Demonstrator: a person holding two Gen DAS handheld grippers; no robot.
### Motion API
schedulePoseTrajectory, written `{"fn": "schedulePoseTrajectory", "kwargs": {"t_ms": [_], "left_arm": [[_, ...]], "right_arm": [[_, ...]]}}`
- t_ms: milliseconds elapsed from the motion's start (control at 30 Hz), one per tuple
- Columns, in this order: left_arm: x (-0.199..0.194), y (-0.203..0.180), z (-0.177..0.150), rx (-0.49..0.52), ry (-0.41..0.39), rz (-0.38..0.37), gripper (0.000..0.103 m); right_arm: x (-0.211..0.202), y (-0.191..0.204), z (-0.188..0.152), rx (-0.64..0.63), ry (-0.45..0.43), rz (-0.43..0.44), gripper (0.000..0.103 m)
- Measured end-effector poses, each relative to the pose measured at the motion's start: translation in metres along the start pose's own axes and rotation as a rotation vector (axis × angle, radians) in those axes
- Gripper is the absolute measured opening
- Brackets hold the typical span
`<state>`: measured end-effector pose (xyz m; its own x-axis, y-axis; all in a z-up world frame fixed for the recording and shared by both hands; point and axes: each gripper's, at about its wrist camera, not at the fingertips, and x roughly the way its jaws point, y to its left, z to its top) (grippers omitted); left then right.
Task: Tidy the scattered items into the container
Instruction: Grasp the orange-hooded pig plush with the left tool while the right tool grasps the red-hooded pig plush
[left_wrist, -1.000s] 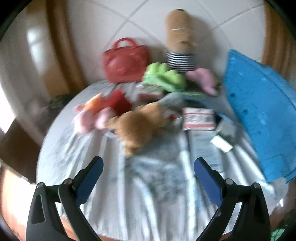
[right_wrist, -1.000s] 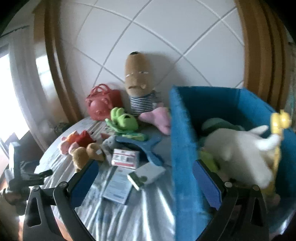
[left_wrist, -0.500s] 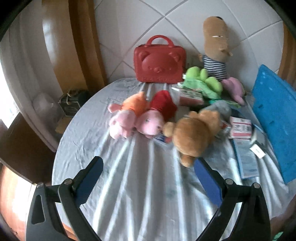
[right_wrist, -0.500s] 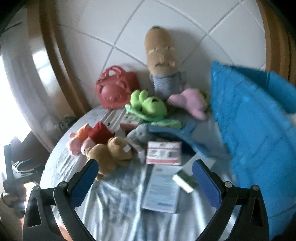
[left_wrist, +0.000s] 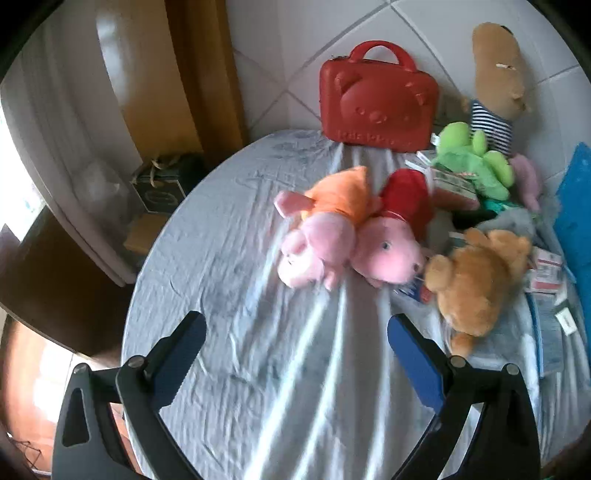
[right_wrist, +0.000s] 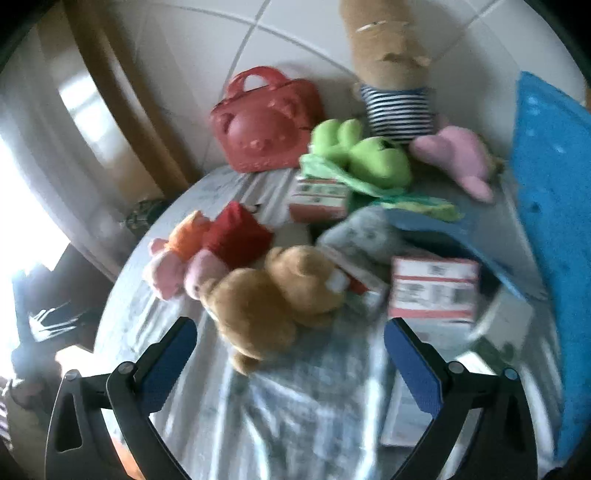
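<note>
A: Where did we stand with the tidying?

B: We were between pick-ups, as we judged it. Both the left tongs (left_wrist: 295, 343) and the right tongs (right_wrist: 290, 343) were spread wide with nothing between them, hovering over the cloth-covered tabletop (left_wrist: 229, 229).

A: And the toys?

B: We took the brown bear (right_wrist: 273, 299) as our mark. It lay just ahead of the right tongs. The two pink pigs (left_wrist: 347, 236) lay touching each other just left of the bear, the red case (left_wrist: 376, 107) stood well behind it against the wall, and the blue bin (right_wrist: 550, 192) rose to its right.

A: What did the next move call for?

B: Probably lowering the right tongs around the bear's soft body, closing, then carrying it right to the bin.

A: Anything we couldn't make out?

B: The bin's inside was out of view, its far side cut off. The right view was blurred, so the boxes (right_wrist: 432, 291) beside the bear were unreadable.
</note>
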<state>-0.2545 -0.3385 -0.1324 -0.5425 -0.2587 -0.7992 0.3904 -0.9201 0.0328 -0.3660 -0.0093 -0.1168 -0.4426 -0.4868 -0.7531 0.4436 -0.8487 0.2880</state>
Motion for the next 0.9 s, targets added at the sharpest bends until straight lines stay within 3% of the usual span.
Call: {"fn": "schedulePoseTrajectory", "kwargs": {"t_ms": [267,400,500,900], "left_arm": [[0.067,0.008,0.057,0.063,0.027,-0.095,0.100],[0.115,0.002,0.076,0.087,0.083,-0.122,0.096],[0.142,-0.005,0.084,0.109,0.116,-0.140,0.090],[0.208,-0.018,0.091,0.151,0.188,-0.222,0.091]], "right_arm": [[0.088,0.077,0.036,0.020,0.046,-0.021,0.103],[0.136,0.107,0.050,0.029,0.084,-0.046,0.103],[0.174,0.116,0.058,0.046,0.126,-0.067,0.099],[0.280,0.106,0.067,0.121,0.281,-0.150,0.098]]}}
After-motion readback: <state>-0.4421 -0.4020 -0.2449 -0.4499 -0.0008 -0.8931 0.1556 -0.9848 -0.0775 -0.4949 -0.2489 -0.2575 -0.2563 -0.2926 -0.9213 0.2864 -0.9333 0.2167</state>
